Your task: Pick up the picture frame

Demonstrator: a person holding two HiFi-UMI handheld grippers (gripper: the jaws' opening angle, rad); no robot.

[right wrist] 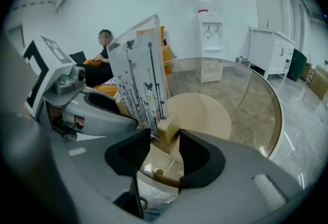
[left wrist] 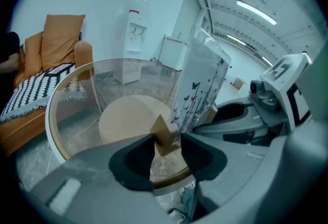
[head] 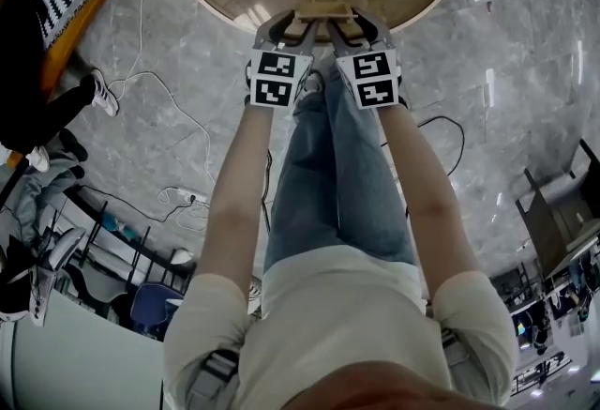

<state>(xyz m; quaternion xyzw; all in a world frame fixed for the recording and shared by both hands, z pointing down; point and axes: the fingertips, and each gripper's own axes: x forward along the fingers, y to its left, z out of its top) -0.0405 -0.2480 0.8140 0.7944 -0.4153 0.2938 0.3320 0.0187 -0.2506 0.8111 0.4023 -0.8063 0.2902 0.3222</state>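
Tools poised at the picture frame (right wrist: pixel 138 74), which stands upright at the near edge of the round glass bench (right wrist: pixel 246 95). Left tool (left wrist: pixel 166 154) and right tool (right wrist: pixel 165 151) flank it, each with jaws apart around an end of its wooden foot (left wrist: pixel 164 133) (pads not visibly pressing). The grasp itself looks like the step in hand; next, both tools would need to close evenly on the foot and lift together. In the head view the tools hide most of the frame, and pad contact is hard to judge.
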